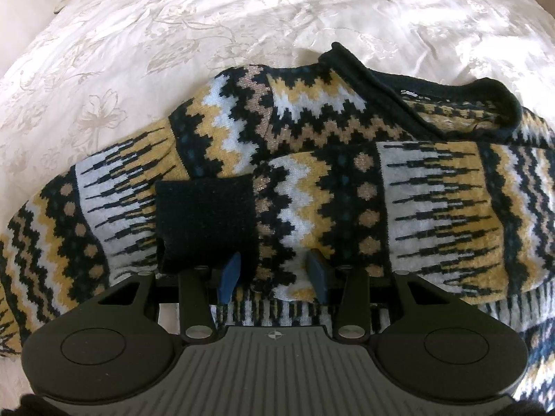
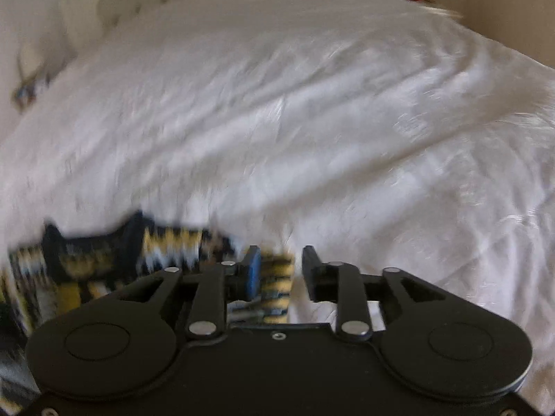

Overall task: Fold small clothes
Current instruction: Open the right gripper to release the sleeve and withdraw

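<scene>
Although the fold is under way, it looks far from finished. A patterned knit sweater [image 1: 312, 180], in black, mustard, white and tan zigzags, lies on a pale floral bedspread [image 1: 173, 34] and fills the lower half of the left wrist view. Its dark neckline [image 1: 416, 86] sits at about one o'clock. One sleeve is already laid across the chest, its black cuff [image 1: 206, 222] resting at about nine o'clock from the picture's centre. The sleeve at the left edge appears to be unfolded, and the body shows no crosswise fold yet.

The left gripper [image 1: 274, 275] points steeply down over the folded-in sleeve. Its jaws stand partly open, with knit fabric lying in the gap; whether the blue pads [image 1: 229, 277] pinch that fabric or only rest against it cannot be told.

The right wrist view is blurred. The right gripper [image 2: 281, 274] sits at the sweater's edge, which lies from eight to six o'clock. Its jaws are partly apart; a strip of yellow and black knit lies beside the left pad, the other pad is clear of it, and nothing seems clamped.

By my judgement, the remaining sleeve and the final body folds are left to do.
</scene>
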{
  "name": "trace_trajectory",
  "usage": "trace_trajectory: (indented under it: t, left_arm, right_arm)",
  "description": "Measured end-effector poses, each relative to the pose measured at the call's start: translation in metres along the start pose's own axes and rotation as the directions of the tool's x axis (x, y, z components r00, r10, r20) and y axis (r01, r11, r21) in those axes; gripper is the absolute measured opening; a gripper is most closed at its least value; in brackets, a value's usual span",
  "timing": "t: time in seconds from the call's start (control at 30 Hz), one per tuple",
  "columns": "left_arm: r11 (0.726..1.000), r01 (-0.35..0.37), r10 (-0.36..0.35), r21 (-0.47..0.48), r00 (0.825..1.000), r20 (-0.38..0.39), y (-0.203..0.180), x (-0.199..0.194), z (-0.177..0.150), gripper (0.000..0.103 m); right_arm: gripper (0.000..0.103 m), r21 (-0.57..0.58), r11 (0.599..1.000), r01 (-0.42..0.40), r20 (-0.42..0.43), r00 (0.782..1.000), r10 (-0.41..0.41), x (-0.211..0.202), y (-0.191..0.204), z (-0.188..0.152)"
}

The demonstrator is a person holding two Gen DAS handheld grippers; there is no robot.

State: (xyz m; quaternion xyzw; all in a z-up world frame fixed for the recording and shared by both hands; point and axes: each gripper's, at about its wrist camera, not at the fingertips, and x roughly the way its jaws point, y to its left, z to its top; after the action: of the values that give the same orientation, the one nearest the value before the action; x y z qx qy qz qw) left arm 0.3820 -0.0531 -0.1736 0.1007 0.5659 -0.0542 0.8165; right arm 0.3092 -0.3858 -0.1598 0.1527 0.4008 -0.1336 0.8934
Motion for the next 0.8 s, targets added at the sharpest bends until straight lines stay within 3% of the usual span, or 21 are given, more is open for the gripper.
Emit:
trace_trajectory:
  t: [0.13, 0.2, 0.3, 0.4, 0.6, 0.8]
  left_arm:
    - [1.0, -0.004, 0.004, 0.001, 1.0, 0.009, 0.0, 0.0, -0.001, 0.042]
    - [1.0, -0.008, 0.008, -0.006, 1.0, 0.014, 0.0, 0.0, -0.001, 0.042]
    - [1.0, -0.011, 0.011, -0.013, 1.0, 0.019, -0.001, 0.0, -0.002, 0.042]
    - [1.0, -0.005, 0.005, -0.01, 1.0, 0.018, -0.001, 0.0, -0.002, 0.042]
    - [0.999, 0.019, -0.018, -0.027, 0.999, 0.029, 0.003, 0.001, -0.002, 0.043]
    - [1.0, 0.004, -0.003, -0.014, 0.998, 0.065, 0.001, 0.0, -0.009, 0.044]
  right_arm:
    - [0.04, 0.01, 0.999, -0.045, -0.022, 0.999, 0.045, -0.022, -0.007, -0.003]
    - [0.04, -0.048, 0.997, -0.057, -0.077, 0.996, 0.053, -0.021, 0.004, -0.011]
    - [0.041, -0.148, 0.989, -0.018, -0.142, 0.99, -0.003, -0.001, 0.016, -0.026]
    - [0.041, -0.154, 0.987, 0.054, -0.19, 0.978, -0.083, 0.029, 0.01, -0.032]
    - [0.052, -0.087, 0.988, 0.131, -0.158, 0.977, -0.143, 0.047, -0.006, -0.008]
    - [0.058, -0.148, 0.988, 0.051, -0.13, 0.989, -0.071, 0.003, 0.015, -0.02]
